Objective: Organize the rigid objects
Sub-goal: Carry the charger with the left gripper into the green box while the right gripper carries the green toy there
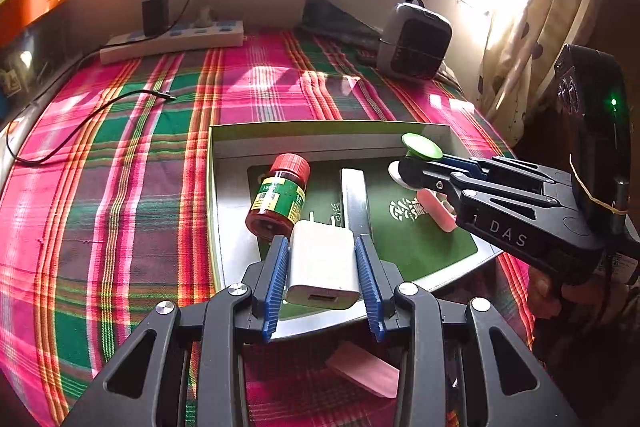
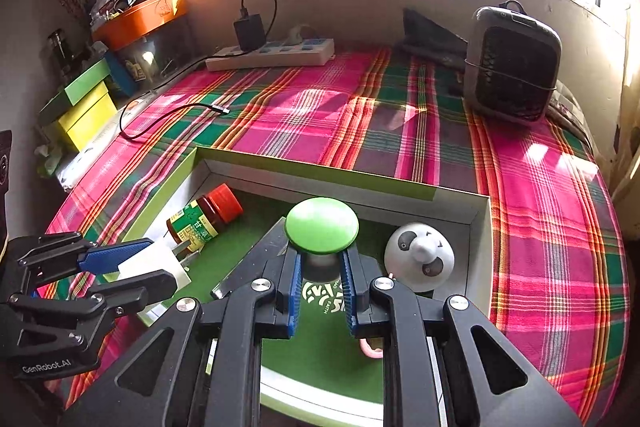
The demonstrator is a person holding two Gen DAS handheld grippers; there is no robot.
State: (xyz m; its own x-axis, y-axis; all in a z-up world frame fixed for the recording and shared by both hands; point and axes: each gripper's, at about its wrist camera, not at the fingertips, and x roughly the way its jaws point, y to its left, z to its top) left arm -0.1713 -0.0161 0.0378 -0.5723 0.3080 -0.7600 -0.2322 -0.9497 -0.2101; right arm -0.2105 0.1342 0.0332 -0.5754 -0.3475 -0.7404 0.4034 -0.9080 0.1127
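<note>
The left gripper point(image 1: 322, 259) is clamped on one white charger plug point(image 1: 323, 269), held over the near edge of the one open box point(image 1: 304, 135). The right gripper point(image 2: 320, 281) squeezes the stem of one green-capped knob point(image 2: 322, 225) over the box's green floor. Inside lie one red-lidded jar point(image 1: 280, 197) at the plug's 11 o'clock and one white panda-faced dome point(image 2: 419, 257) at the knob's 3 o'clock. At 12 o'clock, well apart on the plaid cloth point(image 2: 320, 123), sit one power strip point(image 2: 272, 57) and one small heater point(image 2: 514, 71).
</note>
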